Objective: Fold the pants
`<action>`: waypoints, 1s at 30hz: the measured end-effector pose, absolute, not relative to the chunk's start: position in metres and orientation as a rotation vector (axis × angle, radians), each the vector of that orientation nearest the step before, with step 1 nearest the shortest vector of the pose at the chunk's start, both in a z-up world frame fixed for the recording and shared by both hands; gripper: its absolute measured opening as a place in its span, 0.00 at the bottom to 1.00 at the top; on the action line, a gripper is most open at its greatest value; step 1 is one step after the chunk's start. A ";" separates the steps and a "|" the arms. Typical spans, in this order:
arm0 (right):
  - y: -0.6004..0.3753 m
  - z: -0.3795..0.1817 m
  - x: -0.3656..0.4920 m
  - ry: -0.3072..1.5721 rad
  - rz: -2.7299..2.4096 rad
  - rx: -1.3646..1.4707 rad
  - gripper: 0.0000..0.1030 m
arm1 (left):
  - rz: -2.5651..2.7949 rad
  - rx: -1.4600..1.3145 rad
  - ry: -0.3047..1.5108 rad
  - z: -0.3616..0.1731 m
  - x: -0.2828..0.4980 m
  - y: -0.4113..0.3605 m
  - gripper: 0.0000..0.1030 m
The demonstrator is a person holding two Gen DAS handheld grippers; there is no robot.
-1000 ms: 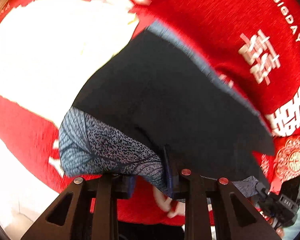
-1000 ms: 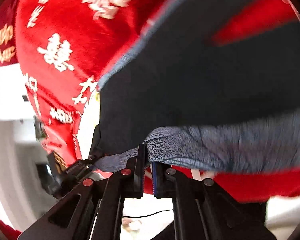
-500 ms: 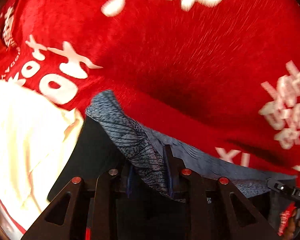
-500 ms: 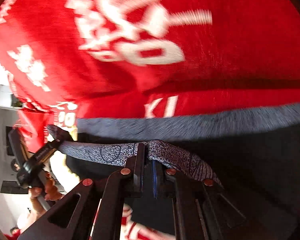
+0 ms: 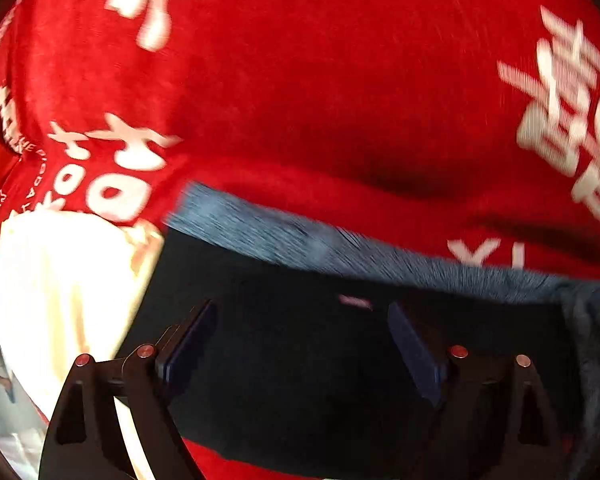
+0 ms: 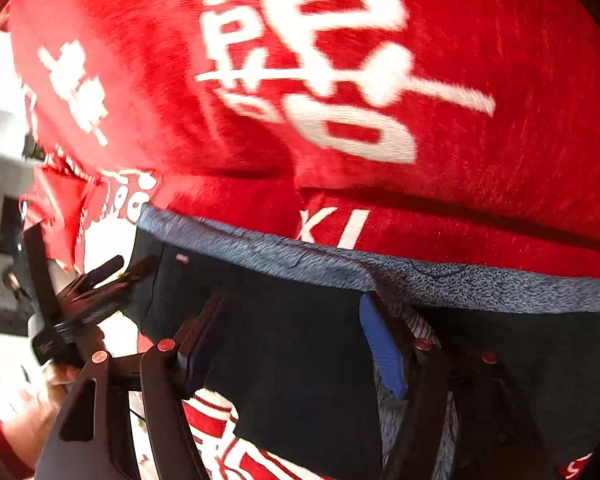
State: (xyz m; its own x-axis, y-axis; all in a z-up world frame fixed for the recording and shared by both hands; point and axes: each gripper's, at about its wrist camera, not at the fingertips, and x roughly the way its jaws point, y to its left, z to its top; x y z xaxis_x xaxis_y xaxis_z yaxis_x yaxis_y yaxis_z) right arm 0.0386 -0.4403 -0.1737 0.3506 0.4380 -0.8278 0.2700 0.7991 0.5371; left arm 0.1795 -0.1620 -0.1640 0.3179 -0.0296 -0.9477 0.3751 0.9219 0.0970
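A red plush cloth with white characters (image 5: pixel 300 120) backs the dark navy fabric pants (image 5: pixel 300 360), whose grey waistband (image 6: pixel 260 252) runs crosswise just beyond both released hand-held grippers, left (image 5: pixel 300 344) and right (image 6: pixel 292 340).

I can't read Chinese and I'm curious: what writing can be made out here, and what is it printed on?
"XI": white letters on the red blanket, just above the blue-grey edge of the dark pants; they show in both views.
Large white Chinese characters on the same blanket: too blurred to read.
Small white Latin lettering along the blanket's left edge in the left view: too small and blurred to read.
A small tag on the pants: unreadable.
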 end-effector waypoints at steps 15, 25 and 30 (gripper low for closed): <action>-0.442 -0.184 0.005 1.258 0.095 0.619 0.65 | -0.230 0.451 1.225 -0.194 0.174 -0.245 0.92; -0.467 -0.153 -0.142 1.231 -0.113 0.729 0.65 | -0.515 0.528 1.279 -0.174 0.031 -0.305 0.92; -0.470 -0.140 -0.240 1.229 -0.351 0.774 0.65 | -0.622 0.605 1.262 -0.183 -0.027 -0.339 0.92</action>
